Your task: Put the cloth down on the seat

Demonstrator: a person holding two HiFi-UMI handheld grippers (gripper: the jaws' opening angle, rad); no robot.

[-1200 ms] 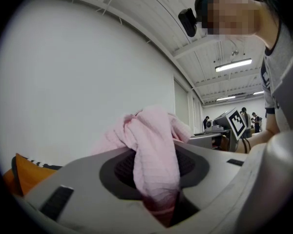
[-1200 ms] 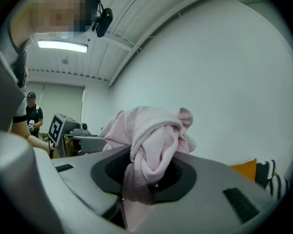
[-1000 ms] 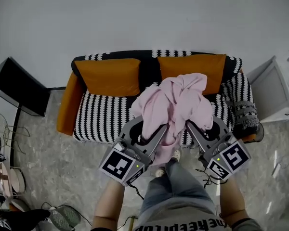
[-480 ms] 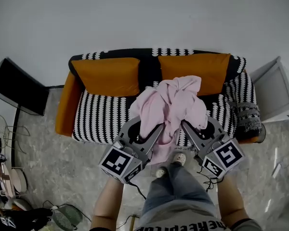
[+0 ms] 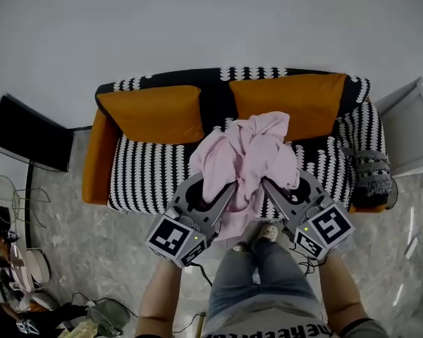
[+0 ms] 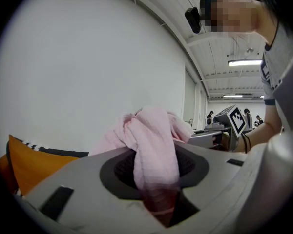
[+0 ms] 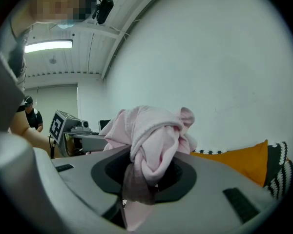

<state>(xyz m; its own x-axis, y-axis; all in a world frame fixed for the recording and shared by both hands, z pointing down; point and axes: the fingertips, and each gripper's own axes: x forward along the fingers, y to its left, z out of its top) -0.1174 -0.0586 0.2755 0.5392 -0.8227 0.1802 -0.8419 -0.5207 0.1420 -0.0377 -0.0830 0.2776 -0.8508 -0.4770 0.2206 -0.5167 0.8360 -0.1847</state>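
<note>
Left gripper [image 5: 223,191] and right gripper [image 5: 271,190] each pinch the cloth [image 5: 250,153]; sofa [image 5: 148,174] lies at twelve o'clock beyond them.

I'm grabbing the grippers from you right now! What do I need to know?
The left gripper is shut on the pink cloth.
The right gripper is shut on the same cloth.
The cloth hangs bunched between the two grippers, held up by the striped sofa seat, not lying on it.
Done: the cloth is gripped and carried to the sofa.
Left: lower it onto the seat, open both grippers, then pull them back.
</note>
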